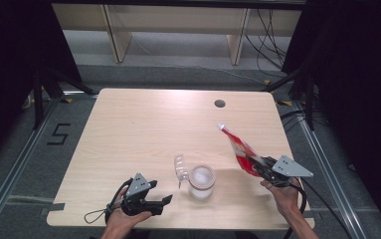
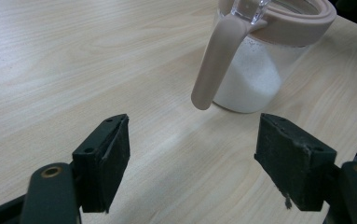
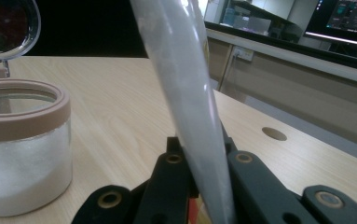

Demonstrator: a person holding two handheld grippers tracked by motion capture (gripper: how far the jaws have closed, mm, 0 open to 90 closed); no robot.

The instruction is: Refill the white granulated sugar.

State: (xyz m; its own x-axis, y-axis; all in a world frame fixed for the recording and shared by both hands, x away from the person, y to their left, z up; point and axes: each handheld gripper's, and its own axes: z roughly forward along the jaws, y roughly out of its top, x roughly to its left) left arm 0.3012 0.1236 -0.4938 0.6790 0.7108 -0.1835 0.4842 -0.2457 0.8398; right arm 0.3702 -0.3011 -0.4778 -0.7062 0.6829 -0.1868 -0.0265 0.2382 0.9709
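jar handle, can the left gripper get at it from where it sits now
Probably yes. The left gripper rests open on the table, jaws aimed at the jar, with bare wood between them and the handle. The right gripper, shut on the pouch, is off to the other side.

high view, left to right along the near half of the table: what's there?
left gripper → open lid → glass jar of white powder → red-and-white pouch → right gripper, shut on the pouch.
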